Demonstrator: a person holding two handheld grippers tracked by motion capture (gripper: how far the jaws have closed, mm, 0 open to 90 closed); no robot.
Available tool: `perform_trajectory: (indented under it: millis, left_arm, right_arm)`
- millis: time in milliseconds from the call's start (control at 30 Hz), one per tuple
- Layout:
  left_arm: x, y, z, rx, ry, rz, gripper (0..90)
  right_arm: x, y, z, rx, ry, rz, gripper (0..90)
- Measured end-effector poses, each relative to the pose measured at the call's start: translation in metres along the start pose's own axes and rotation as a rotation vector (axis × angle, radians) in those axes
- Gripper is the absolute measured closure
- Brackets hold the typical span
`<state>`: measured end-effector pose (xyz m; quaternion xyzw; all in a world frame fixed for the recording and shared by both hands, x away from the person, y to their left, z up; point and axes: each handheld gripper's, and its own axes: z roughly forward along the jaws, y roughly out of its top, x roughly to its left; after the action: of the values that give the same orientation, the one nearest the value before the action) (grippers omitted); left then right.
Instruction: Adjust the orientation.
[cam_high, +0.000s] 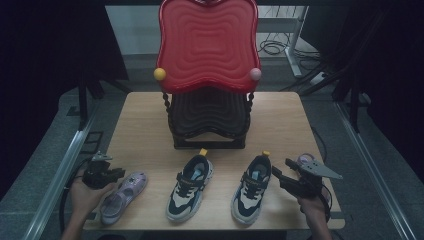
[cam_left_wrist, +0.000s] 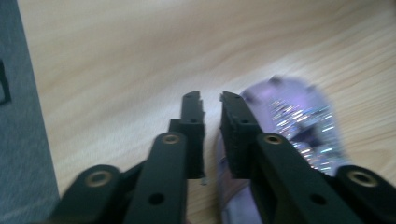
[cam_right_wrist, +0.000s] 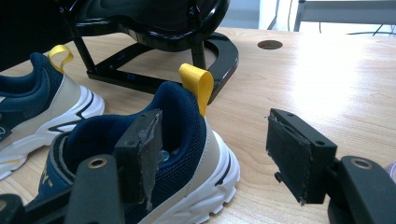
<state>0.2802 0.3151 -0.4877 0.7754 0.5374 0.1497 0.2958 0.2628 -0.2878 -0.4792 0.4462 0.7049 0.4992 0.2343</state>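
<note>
The lilac shoe (cam_high: 122, 196) is laid at the bench's (cam_high: 145, 125) near left corner, apart from the left gripper (cam_left_wrist: 211, 97), whose fingers are slightly parted and empty. The right sneaker's (cam_right_wrist: 154, 154) heel is straddled by the right gripper's (cam_right_wrist: 219, 154) spread fingers, apparently for a lift.

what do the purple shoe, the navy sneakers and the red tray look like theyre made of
Purple shoe: likely soft plastic or jelly-like rubber, with glittery sparkle on top. Navy sneakers: woven mesh collar, smooth cream panels, chunky white rubber-like sole, yellow fabric heel loop. Red tray: probably glossy moulded plastic, its rippled surface catching highlights.
</note>
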Motion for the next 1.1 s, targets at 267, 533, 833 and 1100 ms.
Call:
perform_trajectory:
  millis: [267,533,833,1100]
  left_arm:
    - [-0.030,0.019,-0.031,-0.218,-0.037,0.007,57.0]
    - [-0.041,0.030,-0.040,-0.309,-0.117,-0.021,53.2]
    - [-0.039,0.026,-0.034,-0.294,-0.150,0.002,51.5]
    - [-0.050,0.016,-0.045,-0.327,-0.214,-0.027,51.3]
  right_arm:
    - [0.003,0.000,0.003,0.006,-0.003,-0.005,36.6]
    - [0.004,0.011,0.011,0.015,0.009,-0.001,38.7]
    - [0.008,0.022,0.001,-0.005,-0.047,-0.018,39.5]
    - [0.009,0.017,-0.023,-0.006,-0.069,-0.060,39.0]
